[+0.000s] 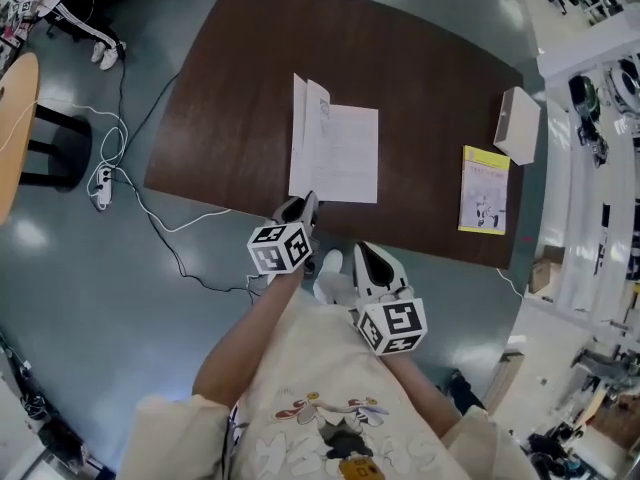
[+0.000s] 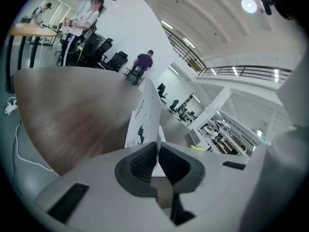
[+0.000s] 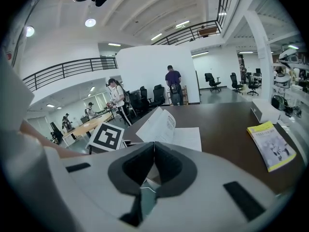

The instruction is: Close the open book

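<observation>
An open white book point(image 1: 345, 156) lies in the middle of a dark brown table point(image 1: 230, 98). Its left leaf point(image 1: 308, 118) stands lifted off the table, tilted up. My left gripper point(image 1: 308, 200) is at the book's near left corner, shut on the lower edge of that leaf. In the left gripper view the thin leaf point(image 2: 145, 115) rises from between the closed pads of the left gripper point(image 2: 157, 146). My right gripper point(image 1: 362, 251) hangs just off the table's near edge, shut with nothing in it. In the right gripper view the right gripper point(image 3: 153, 146) faces the book point(image 3: 169, 127).
A yellow booklet point(image 1: 485, 190) and a white box point(image 1: 517, 125) lie at the table's right end. Cables and a power strip point(image 1: 103, 186) run over the floor to the left. A wooden table point(image 1: 15, 118) stands at the far left. People stand far off point(image 3: 173, 83).
</observation>
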A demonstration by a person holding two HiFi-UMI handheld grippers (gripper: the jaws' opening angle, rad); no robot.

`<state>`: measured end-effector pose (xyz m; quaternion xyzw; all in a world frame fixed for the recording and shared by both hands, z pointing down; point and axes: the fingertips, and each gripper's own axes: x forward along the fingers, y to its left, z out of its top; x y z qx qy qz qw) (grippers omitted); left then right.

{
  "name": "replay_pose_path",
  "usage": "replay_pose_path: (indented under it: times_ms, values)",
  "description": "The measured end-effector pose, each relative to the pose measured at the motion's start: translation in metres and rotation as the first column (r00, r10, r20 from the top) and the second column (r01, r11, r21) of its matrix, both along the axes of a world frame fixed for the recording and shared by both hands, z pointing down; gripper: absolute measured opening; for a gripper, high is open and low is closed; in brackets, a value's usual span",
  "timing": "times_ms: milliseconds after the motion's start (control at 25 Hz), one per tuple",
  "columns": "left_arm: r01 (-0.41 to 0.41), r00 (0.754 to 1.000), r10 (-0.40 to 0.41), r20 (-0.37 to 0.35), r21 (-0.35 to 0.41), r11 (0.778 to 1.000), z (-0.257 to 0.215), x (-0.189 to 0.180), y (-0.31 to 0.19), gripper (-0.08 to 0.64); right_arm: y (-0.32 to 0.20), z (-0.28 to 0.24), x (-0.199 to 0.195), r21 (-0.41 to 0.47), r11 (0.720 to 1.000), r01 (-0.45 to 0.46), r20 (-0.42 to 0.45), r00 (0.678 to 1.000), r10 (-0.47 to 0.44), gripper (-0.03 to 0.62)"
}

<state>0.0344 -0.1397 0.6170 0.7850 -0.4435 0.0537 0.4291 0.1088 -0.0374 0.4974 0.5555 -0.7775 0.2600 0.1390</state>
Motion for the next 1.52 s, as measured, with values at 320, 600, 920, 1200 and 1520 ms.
replay_pose_path:
  times_ms: [320,600,920,1200,1520]
  values:
    - [-0.204,0.969,0.208,0.137,-0.042,0.978,0.020,0.066,0.007,0.021,0.006,0.000,0.042,-0.008,0.996,-0.088,0.009,0.996,0.088,0.006]
    - [-0.380,0.899,0.406,0.164,-0.169,0.909,0.054,0.108,0.018,0.122,0.011,0.003,0.066,-0.022,0.990,-0.139,0.014,0.990,0.139,0.006]
    - [-0.453,0.874,0.484,0.041,-0.291,0.843,0.079,0.121,0.036,0.199,0.019,0.006,0.086,-0.023,0.985,-0.170,0.021,0.985,0.171,0.006]
    - [-0.483,0.871,0.491,-0.004,-0.184,0.856,0.041,0.104,0.057,0.199,0.019,0.004,0.069,-0.005,0.992,-0.128,0.032,0.991,0.128,0.006]
    - [-0.383,0.914,0.370,0.168,0.053,0.922,-0.049,0.042,0.062,0.005,0.006,-0.003,0.030,0.039,0.999,-0.035,0.043,0.999,0.033,0.006]
